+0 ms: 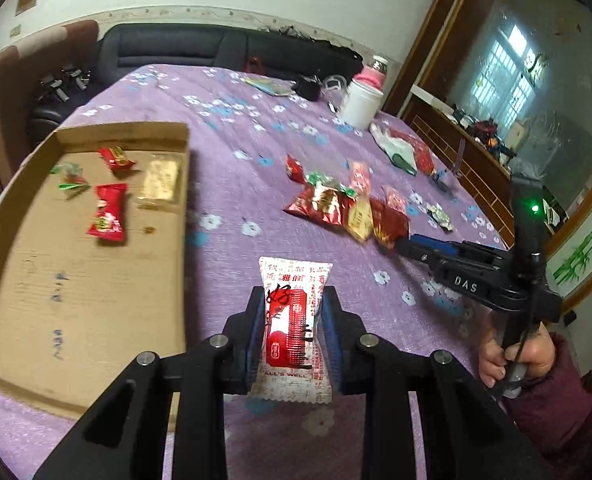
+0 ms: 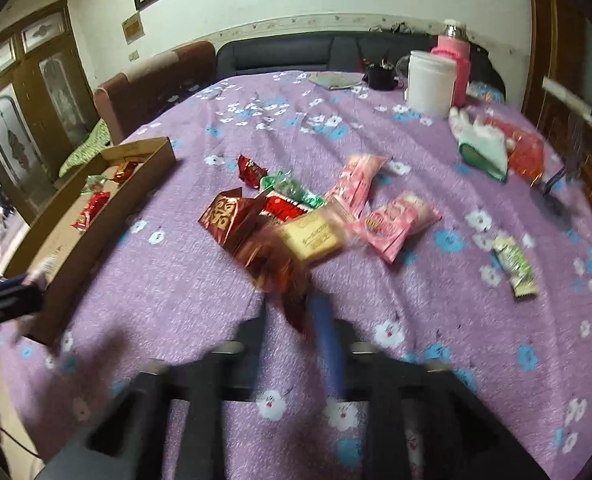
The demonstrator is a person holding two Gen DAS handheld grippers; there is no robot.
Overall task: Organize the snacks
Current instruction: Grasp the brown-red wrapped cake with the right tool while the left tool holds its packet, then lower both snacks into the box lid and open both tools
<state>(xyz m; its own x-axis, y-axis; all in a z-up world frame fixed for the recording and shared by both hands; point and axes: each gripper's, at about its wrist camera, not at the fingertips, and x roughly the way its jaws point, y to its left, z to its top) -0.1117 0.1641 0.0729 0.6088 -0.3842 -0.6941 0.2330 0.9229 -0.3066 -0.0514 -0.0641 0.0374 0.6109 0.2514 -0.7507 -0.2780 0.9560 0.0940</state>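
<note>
My left gripper (image 1: 292,312) is shut on a white and red snack packet (image 1: 294,320), held above the purple cloth just right of the cardboard tray (image 1: 76,280). The tray holds several snacks: red candies (image 1: 108,214), a green one (image 1: 70,178) and a gold packet (image 1: 160,180). My right gripper (image 2: 292,312) is blurred and shut on a dark red foil packet (image 2: 280,276) at the near edge of the snack pile (image 2: 296,208). The right gripper also shows in the left wrist view (image 1: 403,246) at the pile (image 1: 347,204).
A white jar (image 2: 431,80) and pink bottle (image 2: 455,64) stand at the table's far side. A white-green glove (image 2: 483,144) and red bag (image 2: 527,152) lie right. A green-white packet (image 2: 515,264) lies alone at the right. Sofa and chair stand behind.
</note>
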